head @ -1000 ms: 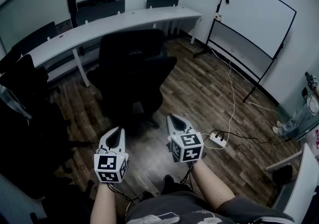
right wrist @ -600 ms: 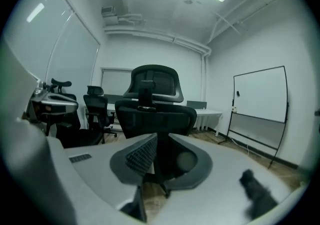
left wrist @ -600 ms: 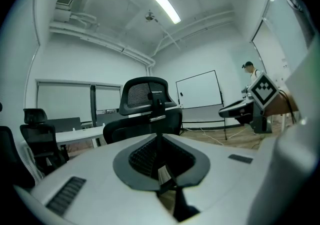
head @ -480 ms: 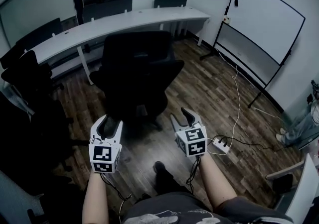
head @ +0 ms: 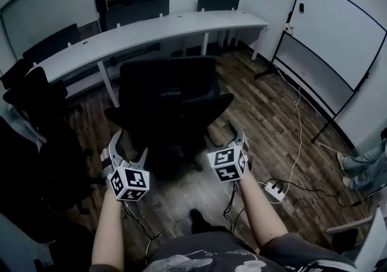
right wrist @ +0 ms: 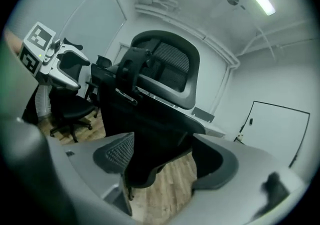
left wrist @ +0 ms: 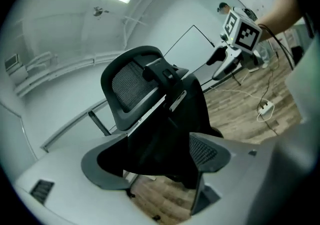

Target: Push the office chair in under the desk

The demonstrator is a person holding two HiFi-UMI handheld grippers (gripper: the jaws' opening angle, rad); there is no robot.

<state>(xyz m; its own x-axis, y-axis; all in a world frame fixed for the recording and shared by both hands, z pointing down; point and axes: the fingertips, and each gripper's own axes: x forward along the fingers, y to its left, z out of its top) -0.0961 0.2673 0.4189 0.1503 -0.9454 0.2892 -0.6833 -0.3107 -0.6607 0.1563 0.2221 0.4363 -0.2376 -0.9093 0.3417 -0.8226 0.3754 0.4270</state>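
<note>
Dark wood floor (head: 266,113) fills the meeting room, with a long curved white bench (head: 151,28) along the far wall and a whiteboard (head: 329,29) on a stand at the right. The black office chair (head: 166,98) stands on the open floor with its back to the person and its seat facing the bench. It looks short of the bench, with the seat not yet under the top. The left tongs (head: 126,151) and right tongs (head: 234,142) sit low at either side of the chair. Both have just been opening and now stand wide apart. In each gripper view the chair's dark rear edge shows in the gap, but no pad presses on it. The step in hand appears to be the reach for a hold, before any push. The next move likely calls for bringing both tongs onto the chair's back or sides and clamping or bracing there. A level, even push toward the bench should follow, aimed between its legs so the castors do not veer toward the spare chairs (head: 36,98) at the left.
</note>
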